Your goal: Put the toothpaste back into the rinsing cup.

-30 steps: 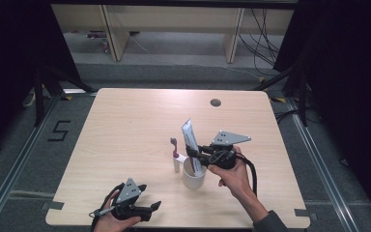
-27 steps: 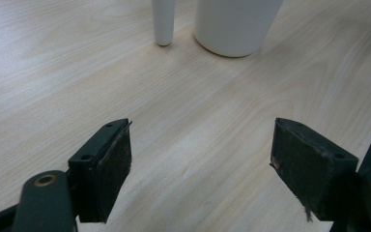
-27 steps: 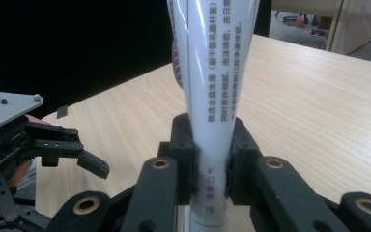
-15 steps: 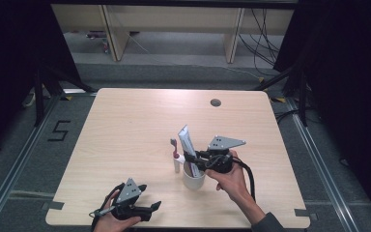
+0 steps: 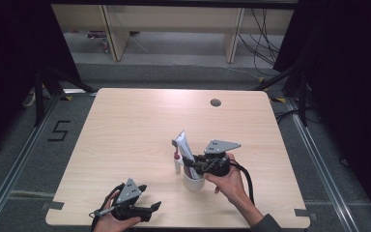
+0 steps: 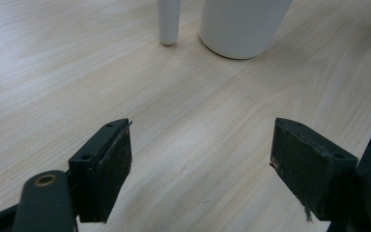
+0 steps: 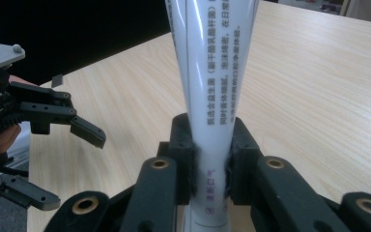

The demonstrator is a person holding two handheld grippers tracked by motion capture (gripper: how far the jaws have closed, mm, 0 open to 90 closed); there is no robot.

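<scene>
Broadly, the pale wooden desk carries everything, with a small dark round hole near its far edge. Toward the near side stands a white cup, and just beside it a small white upright item with a red mark, too small to identify. The right gripper hovers over the cup, jaws pinching a white tube whose lower end sits at or in the cup's mouth. The left gripper rests at the desk's near edge, jaws spread on nothing. Likely risks: the squeezed tube could slip or buckle, and a sideways pull could tip the cup or knock its small neighbour. Printed Chinese text runs along the tube, too fine to read reliably.
</scene>
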